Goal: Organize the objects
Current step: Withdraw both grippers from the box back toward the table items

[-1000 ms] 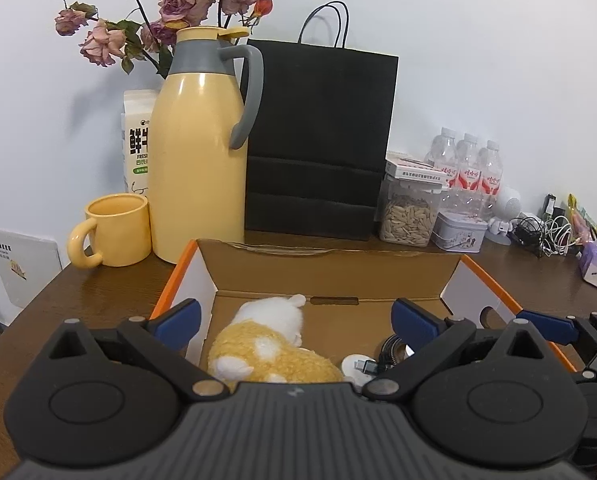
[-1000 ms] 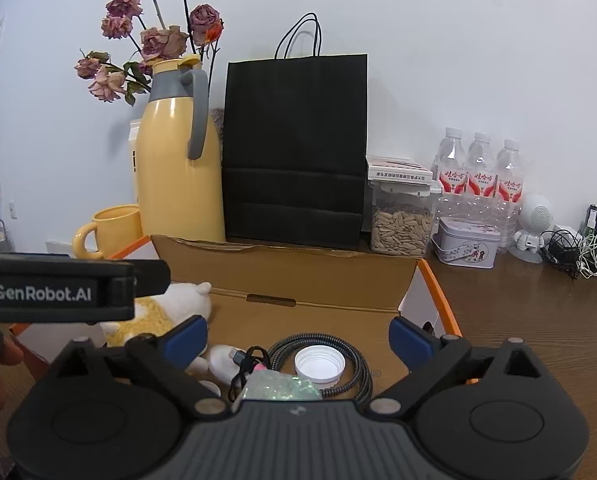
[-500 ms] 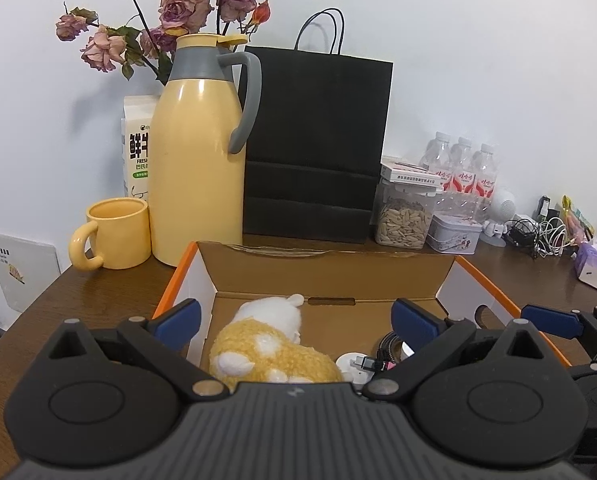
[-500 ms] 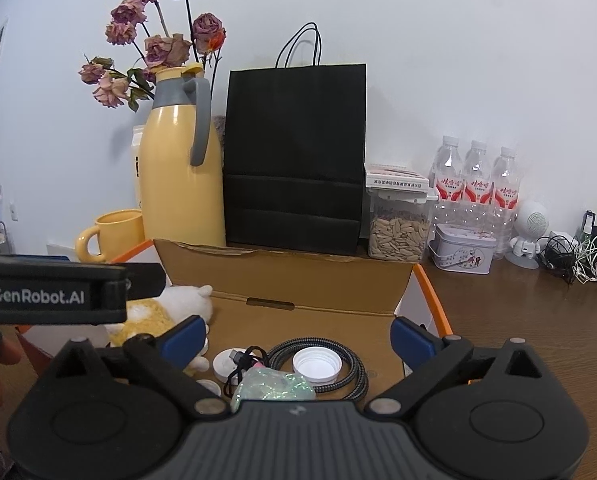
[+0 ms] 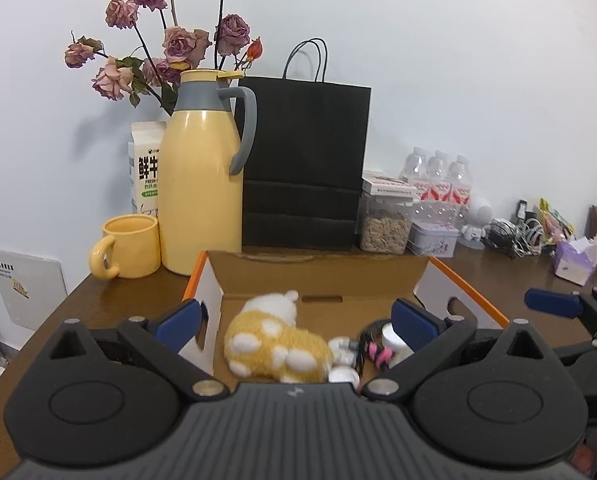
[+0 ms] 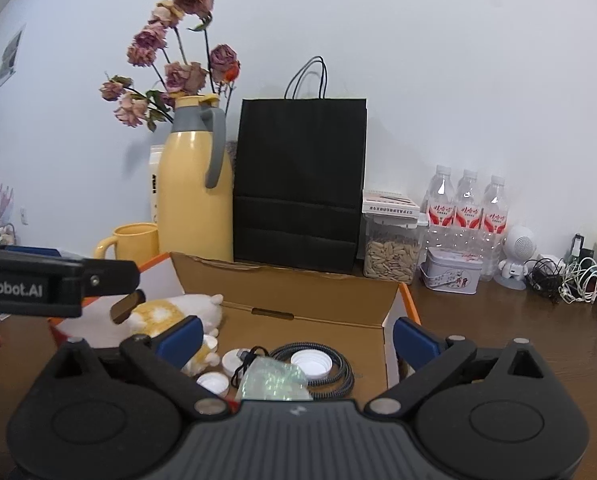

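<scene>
The right hand-held gripper (image 6: 294, 336) hovers over the cardboard box (image 6: 282, 276), jaws opening wide, gripping nothing. The left hand-held gripper (image 5: 296, 316) also stands open and empty. The plush toy (image 5: 274, 340) lies in the box toward nine o'clock.

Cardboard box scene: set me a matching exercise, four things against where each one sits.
Things:
1. plush toy
2. braided cable
3. mug
4. seed jar

Places:
A. on the table, left of the yellow jug
B. coiled in the box, around a white cap
C. right of the black bag
D. left end of the box

Pairs: 1-D, 2-B, 3-A, 4-C
</scene>
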{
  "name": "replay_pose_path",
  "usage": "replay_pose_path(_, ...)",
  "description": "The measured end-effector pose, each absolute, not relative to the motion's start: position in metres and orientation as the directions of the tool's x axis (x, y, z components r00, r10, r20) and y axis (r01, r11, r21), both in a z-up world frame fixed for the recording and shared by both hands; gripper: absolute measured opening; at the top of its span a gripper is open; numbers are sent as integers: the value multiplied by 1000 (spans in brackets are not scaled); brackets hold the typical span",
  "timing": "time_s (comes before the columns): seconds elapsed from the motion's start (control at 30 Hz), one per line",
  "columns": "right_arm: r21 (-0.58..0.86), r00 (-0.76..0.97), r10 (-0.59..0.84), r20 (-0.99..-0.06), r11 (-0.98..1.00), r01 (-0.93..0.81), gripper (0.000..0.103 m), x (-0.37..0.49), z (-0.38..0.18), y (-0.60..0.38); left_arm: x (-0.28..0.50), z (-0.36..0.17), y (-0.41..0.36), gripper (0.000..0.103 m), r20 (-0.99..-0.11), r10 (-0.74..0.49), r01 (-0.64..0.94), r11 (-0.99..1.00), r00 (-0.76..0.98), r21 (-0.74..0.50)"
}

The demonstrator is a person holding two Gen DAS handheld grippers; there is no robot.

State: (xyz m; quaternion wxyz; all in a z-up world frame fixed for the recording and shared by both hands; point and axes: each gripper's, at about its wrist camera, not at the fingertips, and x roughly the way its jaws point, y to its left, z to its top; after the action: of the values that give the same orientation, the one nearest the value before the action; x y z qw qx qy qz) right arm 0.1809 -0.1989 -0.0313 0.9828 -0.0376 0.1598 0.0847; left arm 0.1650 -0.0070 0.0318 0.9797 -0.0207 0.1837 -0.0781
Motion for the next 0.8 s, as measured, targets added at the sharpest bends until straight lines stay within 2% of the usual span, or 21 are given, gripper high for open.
replay_pose_path(0.37, -36, 919, 170, -355, 980, -196, 103, 111, -44, -210, 99, 20, 10, 103, -401, -167, 151, 986, 901, -71)
replay_pose_path(0.8, -30, 857, 152, -493, 981, -191, 103, 78, -86, -224, 65, -3, 20, 103, -477, -159, 141, 987, 864, -75)
